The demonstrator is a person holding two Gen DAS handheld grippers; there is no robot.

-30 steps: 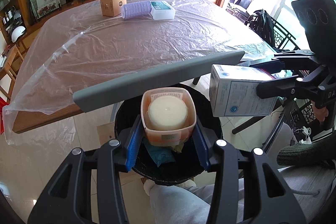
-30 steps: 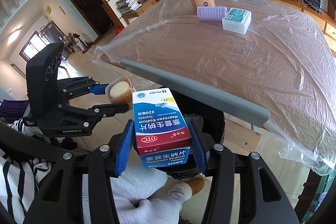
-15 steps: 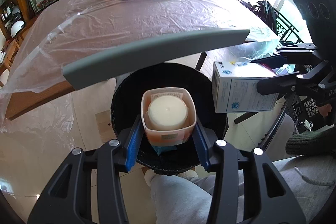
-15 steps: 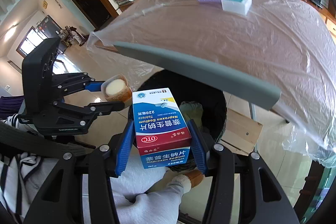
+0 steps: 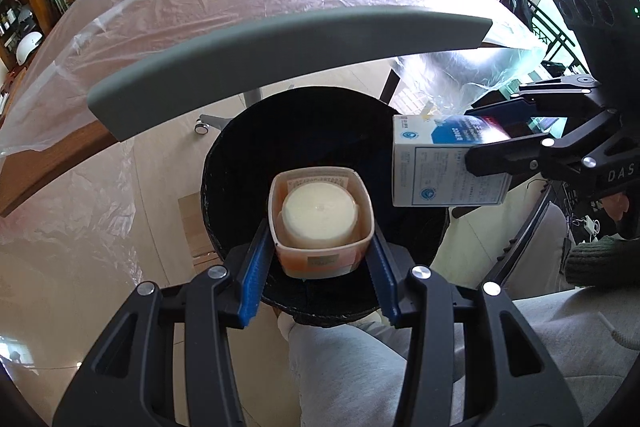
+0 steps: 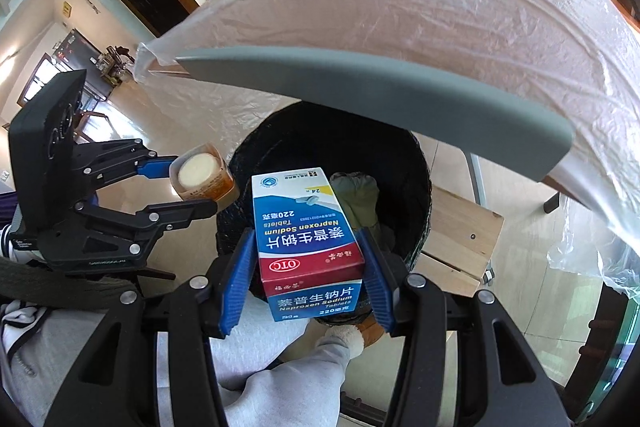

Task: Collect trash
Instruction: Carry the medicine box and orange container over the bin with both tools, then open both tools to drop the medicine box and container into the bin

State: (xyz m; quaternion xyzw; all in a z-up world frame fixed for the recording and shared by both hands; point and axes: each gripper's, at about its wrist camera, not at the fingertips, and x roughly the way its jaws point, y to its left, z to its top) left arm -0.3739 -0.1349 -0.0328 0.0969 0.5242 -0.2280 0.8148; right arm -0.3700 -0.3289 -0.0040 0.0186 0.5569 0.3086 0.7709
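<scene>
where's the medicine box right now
The medicine box is clamped in the right gripper, held over the black bin, right of the left gripper's tub.

— Where does the left wrist view look from?
— From behind its jaws, steeply down into the black bin (image 5: 240, 163) close below, table (image 5: 248, 7) beyond.
— And the right?
— Likewise, over its own jaws. Both share that bin (image 6: 416, 163), the table (image 6: 460, 27), and each sees the other gripper beside its jaws.
</scene>
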